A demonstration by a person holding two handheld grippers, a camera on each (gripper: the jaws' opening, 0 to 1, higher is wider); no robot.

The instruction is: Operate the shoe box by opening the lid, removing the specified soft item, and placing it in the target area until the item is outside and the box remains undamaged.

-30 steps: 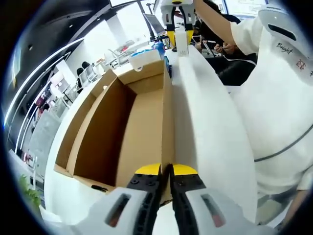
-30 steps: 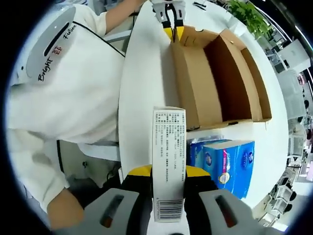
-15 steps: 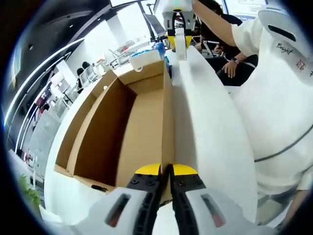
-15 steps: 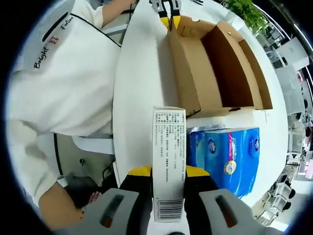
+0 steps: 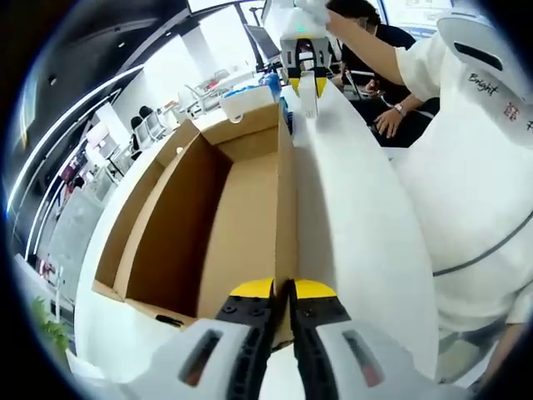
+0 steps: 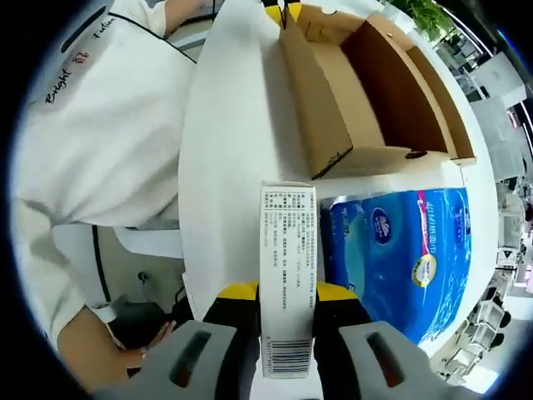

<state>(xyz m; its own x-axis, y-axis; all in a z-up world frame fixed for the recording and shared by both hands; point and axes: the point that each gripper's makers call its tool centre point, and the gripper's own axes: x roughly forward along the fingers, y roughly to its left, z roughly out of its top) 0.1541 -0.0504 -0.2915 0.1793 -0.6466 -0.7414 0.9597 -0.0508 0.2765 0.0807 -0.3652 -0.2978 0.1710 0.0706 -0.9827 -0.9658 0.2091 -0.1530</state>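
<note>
Right gripper [image 6: 287,293] has swung back, blue tissue pack [image 6: 400,254] now looming lower right | shoe box [image 5: 208,217] open, centre-left, brown interior bare | white lid [image 5: 350,225] upright right of box, labelled end pinched in right jaws | left gripper [image 5: 283,292] bottom centre, jaws clamped narrow on lid's near edge
</note>
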